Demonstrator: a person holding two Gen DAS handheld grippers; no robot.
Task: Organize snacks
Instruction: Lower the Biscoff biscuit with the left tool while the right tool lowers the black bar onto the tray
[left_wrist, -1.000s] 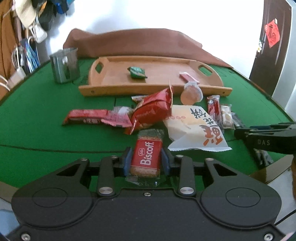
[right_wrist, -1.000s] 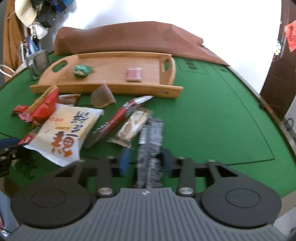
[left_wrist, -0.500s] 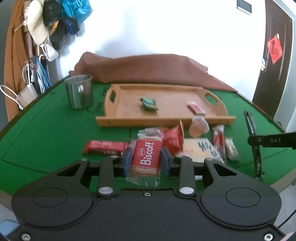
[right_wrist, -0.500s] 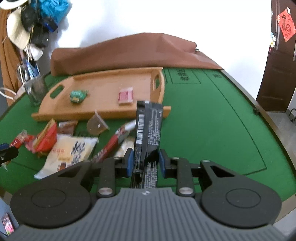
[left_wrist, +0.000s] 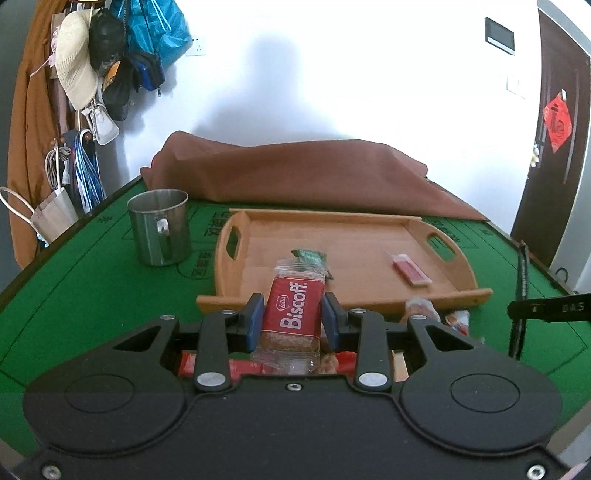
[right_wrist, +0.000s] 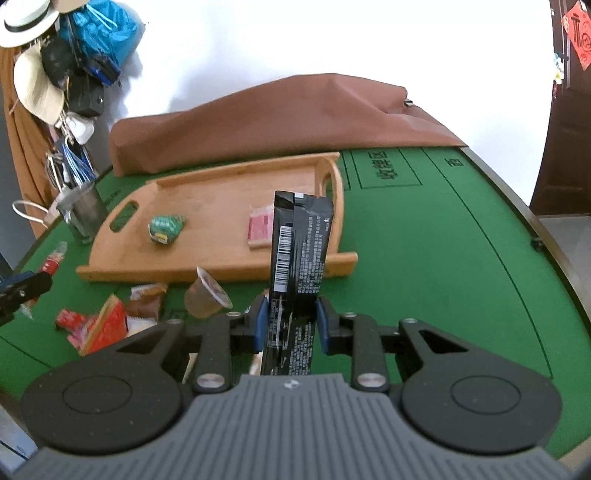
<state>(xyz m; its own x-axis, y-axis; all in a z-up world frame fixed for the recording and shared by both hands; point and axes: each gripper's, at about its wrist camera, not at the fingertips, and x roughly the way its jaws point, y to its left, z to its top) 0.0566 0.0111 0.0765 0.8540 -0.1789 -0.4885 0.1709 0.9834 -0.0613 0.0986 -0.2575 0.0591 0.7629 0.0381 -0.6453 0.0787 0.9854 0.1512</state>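
I am holding two loads. My left gripper (left_wrist: 292, 322) is clamping a red Biscoff packet (left_wrist: 293, 314) upright between its blue pads, in the air short of the tray's near rim. My right gripper (right_wrist: 289, 320) is pinching a long black sachet (right_wrist: 300, 254) that is standing upright, barcode facing me, its top end in line with the tray's right handle.

Beyond both grippers, the wooden tray (right_wrist: 207, 271) is lying across the green desk (right_wrist: 424, 258), with handle slots at both ends. Its floor is carrying two items: one green wrapped sweet (right_wrist: 166, 228) and one pink flat packet (right_wrist: 261, 230); the rest of its floor is bare. A brown cloth (right_wrist: 266, 122) is lying heaped just behind the tray's far rim. One metal mug (left_wrist: 160, 230) is standing left of the tray, apart from it.

The right wrist view is showing open green felt to the right of the tray, out to the desk's curved edge. It is also showing loose snacks in front of the tray: one jelly cup (right_wrist: 205, 299) on its side and a heap of red wrappers (right_wrist: 103, 325), count unclear. The left wrist view is hiding most of these behind the gripper body, but it is showing the other gripper's finger (left_wrist: 546, 312) at the right edge, with the sachet seen edge-on.
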